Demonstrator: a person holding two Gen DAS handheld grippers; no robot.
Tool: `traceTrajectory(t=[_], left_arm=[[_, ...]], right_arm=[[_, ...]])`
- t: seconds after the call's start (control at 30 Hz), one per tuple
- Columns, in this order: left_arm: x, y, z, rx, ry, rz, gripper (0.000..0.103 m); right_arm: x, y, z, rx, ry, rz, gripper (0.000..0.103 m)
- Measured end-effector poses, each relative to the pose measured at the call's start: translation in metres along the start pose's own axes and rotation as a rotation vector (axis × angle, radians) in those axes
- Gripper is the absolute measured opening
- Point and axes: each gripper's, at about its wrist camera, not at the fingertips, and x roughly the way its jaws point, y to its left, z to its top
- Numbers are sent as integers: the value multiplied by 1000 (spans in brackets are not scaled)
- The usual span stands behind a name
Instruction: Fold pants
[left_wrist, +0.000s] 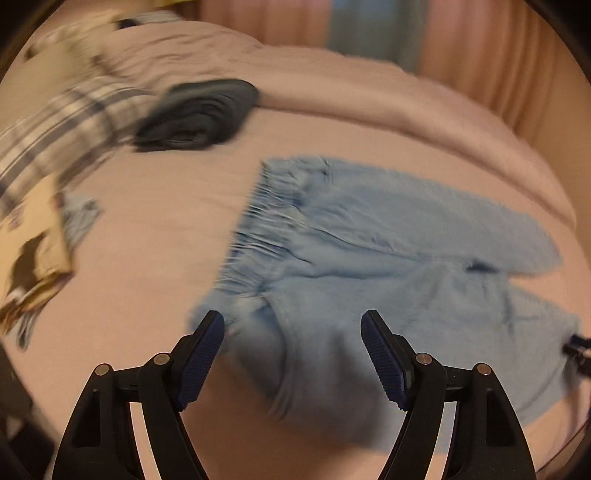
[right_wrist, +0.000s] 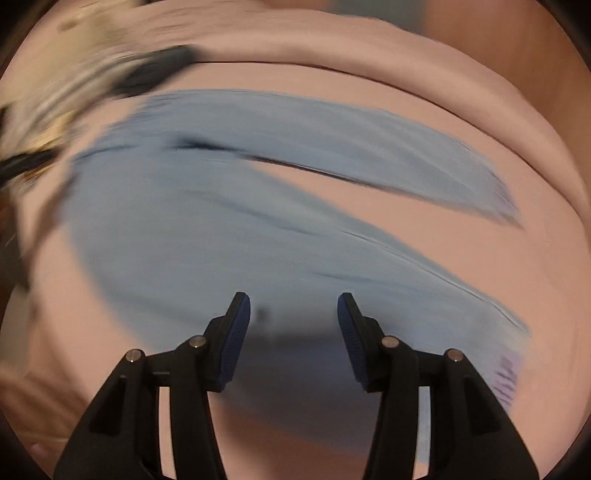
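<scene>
The left gripper (left_wrist: 292, 321) stands wide open with nothing between its blue pads (left_wrist: 201, 363), poised over the near waist corner of the light blue pants (left_wrist: 388, 258). The right gripper (right_wrist: 293, 304) is likewise spread and empty, above the lower leg; heavy blur makes it hard to say whether either touches cloth. The pants lie flat on the pink bed sheet (left_wrist: 155, 229), waistband toward 10 o'clock in the left view, legs fanning toward 3 o'clock. A dark folded garment (left_wrist: 199, 114) sits at 11 o'clock, beside plaid fabric (left_wrist: 62, 125).
</scene>
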Motion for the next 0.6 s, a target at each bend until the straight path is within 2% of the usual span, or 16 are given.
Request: traceTrajectory(t=[0.03,0.07,0.1,0.13,0.17,0.2,0.27,0.3,0.37,0.43,0.47,0.53,0.6], left_arm=[[20,-2,0,15,55,53,77],[30,-3,0,29,80,85,77],[39,-5,-3,64,101,84,77],[38,-7,-3,95,103,92,77],[36,-9,-3,125,101,98,77],[33,-12,-2,151,100,98,77],[17,-12,10,162,60,41,77],[11,-10,16,158,33,4,77],[6,-9,35,155,-17,-49,85],[11,-12,57,177,-57,-51,87],[19,-14,70,188,-65,-39,87],[42,-11,102,185,-58,-33,87],[61,-7,122,171,-30,-55,87]], right_arm=[[11,-21,-8,52,43,-59,48],[16,-43,-17,117,55,-42,49],[11,-62,-25,187,9,34,49],[9,-72,-29,217,13,24,49],[7,-79,-31,208,45,-64,48],[6,-81,-31,199,58,-108,46],[-2,-92,-26,240,86,-71,44],[-7,-91,-21,228,74,-60,48],[-16,-74,3,155,3,-15,50],[-18,-50,35,71,-66,73,55],[-15,-34,57,24,-103,146,55],[0,-6,96,-52,-132,240,55],[18,22,136,-151,-145,266,55]])
